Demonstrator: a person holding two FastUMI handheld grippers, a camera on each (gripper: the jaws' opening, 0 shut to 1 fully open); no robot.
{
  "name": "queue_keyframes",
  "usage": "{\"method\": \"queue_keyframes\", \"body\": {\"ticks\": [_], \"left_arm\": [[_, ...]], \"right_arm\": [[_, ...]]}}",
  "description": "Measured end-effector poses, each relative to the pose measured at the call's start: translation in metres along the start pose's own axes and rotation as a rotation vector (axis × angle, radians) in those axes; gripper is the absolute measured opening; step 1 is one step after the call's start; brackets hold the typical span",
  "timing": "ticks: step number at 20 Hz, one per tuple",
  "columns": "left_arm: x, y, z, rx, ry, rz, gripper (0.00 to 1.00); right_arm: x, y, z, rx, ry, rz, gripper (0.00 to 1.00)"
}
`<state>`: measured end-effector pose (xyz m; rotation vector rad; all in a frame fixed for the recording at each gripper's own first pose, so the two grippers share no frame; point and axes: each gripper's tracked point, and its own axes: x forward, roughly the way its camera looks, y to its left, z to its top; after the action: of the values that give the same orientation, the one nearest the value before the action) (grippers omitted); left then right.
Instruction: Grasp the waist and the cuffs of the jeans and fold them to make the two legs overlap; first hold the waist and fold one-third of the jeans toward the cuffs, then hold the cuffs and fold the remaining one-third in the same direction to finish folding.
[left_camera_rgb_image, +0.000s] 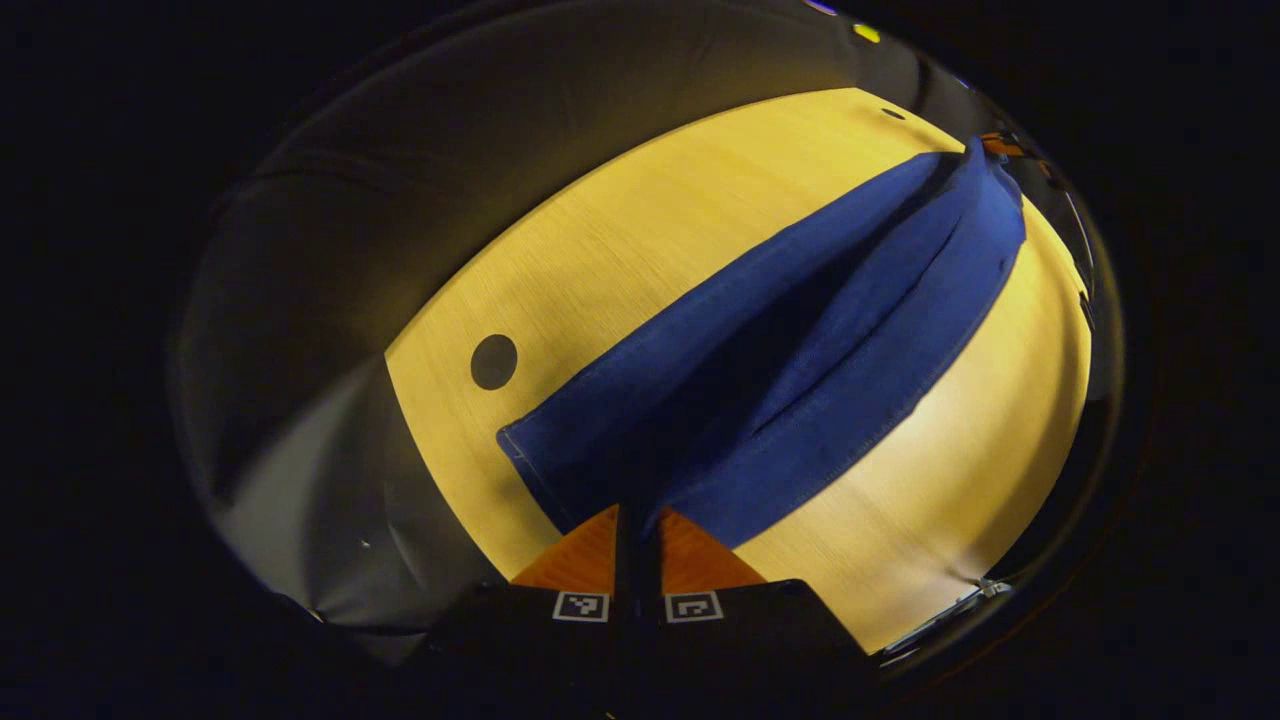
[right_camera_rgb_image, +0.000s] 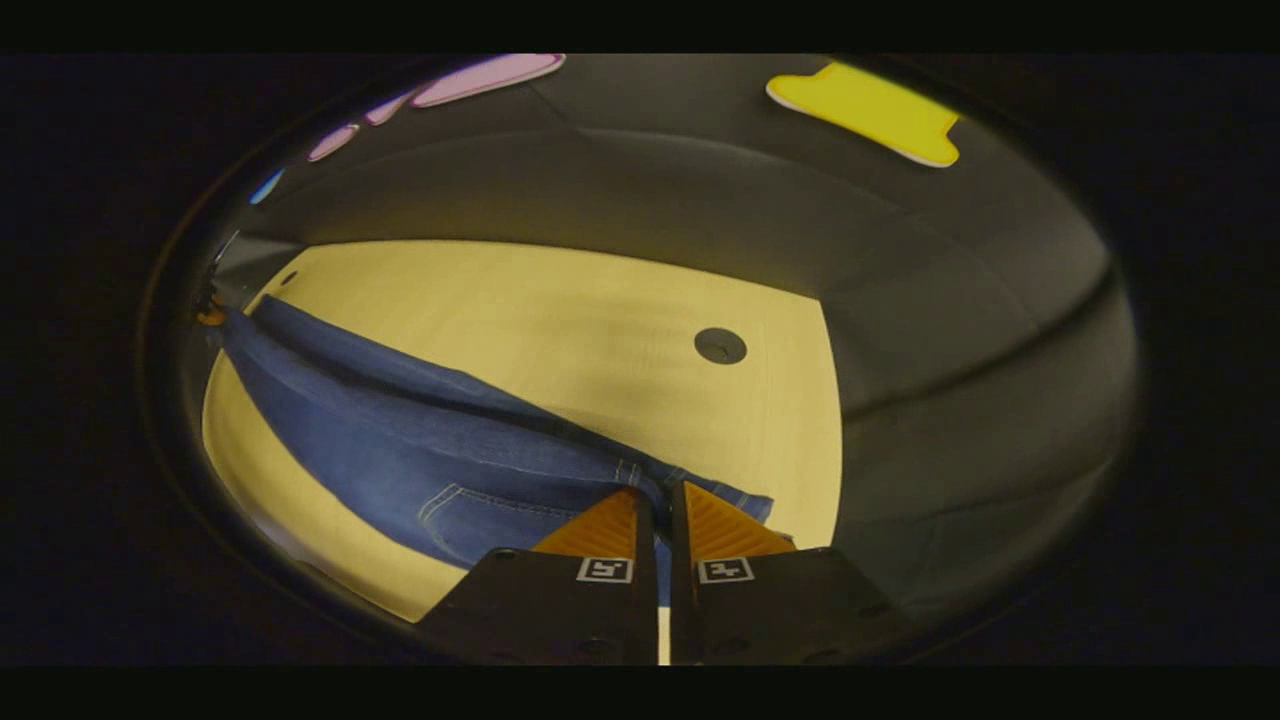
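A pale yellow wood-grain tabletop (left_camera_rgb_image: 640, 260) stood in the booth, brightly lit at its middle and dimmer toward the edges. A round dark grommet hole (left_camera_rgb_image: 494, 361) sat near one corner of it. Black cloth walls (right_camera_rgb_image: 960, 330) rose behind the table, creased where two panels met, mostly in shadow.

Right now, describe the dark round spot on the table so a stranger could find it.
Start at the pale wooden table. Blue jeans lie across it; on bare wood beside their waist end sits the round spot. It is the flat black disc, apart from the cloth.
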<state>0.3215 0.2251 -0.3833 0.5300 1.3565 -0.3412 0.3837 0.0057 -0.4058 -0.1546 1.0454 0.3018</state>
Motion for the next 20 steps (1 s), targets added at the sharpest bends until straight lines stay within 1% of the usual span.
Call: {"method": "queue_keyframes", "body": {"ticks": [2,3,4,5,6,7,8,9,10,11,12,13,14,15,16,17,18,19,20], "left_arm": [[0.024,0.003,-0.002,-0.008,0.057,0.016,0.07],[0.036,0.009,-0.009,-0.016,0.093,0.036,0.07],[0.044,0.018,-0.017,-0.025,0.133,0.078,0.09],[0.05,0.034,-0.027,-0.032,0.169,0.14,0.11],[0.054,0.044,-0.031,-0.048,0.181,0.175,0.3],[0.054,0.044,-0.034,-0.072,0.172,0.184,0.38],[0.052,0.049,-0.034,-0.09,0.153,0.21,0.38],[0.049,0.055,-0.034,-0.109,0.143,0.252,0.42],[0.045,0.064,-0.036,-0.128,0.142,0.31,0.42],[0.039,0.07,-0.039,-0.147,0.15,0.365,0.57],[0.032,0.071,-0.035,-0.176,0.133,0.391,0.72],[0.027,0.067,-0.033,-0.21,0.101,0.401,0.78],[0.023,0.066,-0.029,-0.231,0.064,0.407,0.89],[0.015,0.067,-0.025,-0.254,0.019,0.405,0.94],[0.004,0.063,-0.02,-0.279,-0.038,0.401,0.96],[-0.006,0.058,-0.015,-0.311,-0.104,0.383,0.97],[-0.016,0.052,-0.01,-0.348,-0.165,0.366,0.97],[-0.025,0.041,-0.005,-0.382,-0.222,0.34,0.97],[-0.036,0.03,0.002,-0.409,-0.274,0.318,0.97]], "right_arm": [[0.026,0.004,-0.002,-0.049,0.023,-0.024,0.0],[0.034,0.004,0.0,-0.078,0.028,-0.035,0.0],[0.038,0.005,0.003,-0.106,0.026,-0.049,0.0],[0.043,0.005,0.004,-0.131,0.026,-0.059,0.0],[0.048,0.007,0.004,-0.15,0.03,-0.065,0.04],[0.052,0.008,0.004,-0.161,0.031,-0.071,0.08],[0.055,0.007,0.004,-0.169,0.028,-0.078,0.08],[0.057,0.006,0.006,-0.177,0.025,-0.091,0.09],[0.058,0.006,0.007,-0.18,0.02,-0.095,0.27],[0.057,0.006,0.008,-0.182,0.021,-0.099,0.32],[0.055,0.004,0.009,-0.187,0.018,-0.113,0.38],[0.052,0.005,0.01,-0.187,0.011,-0.111,0.47],[0.049,0.007,0.011,-0.189,0.004,-0.103,0.35],[0.045,0.011,0.013,-0.188,-0.012,-0.08,0.51],[0.038,0.018,0.016,-0.188,-0.033,-0.056,0.67],[0.028,0.018,0.028,-0.205,-0.05,-0.059,0.84],[0.017,0.016,0.024,-0.221,-0.074,-0.061,1.0],[0.006,0.017,0.028,-0.23,-0.099,-0.056,0.97],[-0.005,0.018,0.032,-0.229,-0.122,-0.05,0.97]]}}
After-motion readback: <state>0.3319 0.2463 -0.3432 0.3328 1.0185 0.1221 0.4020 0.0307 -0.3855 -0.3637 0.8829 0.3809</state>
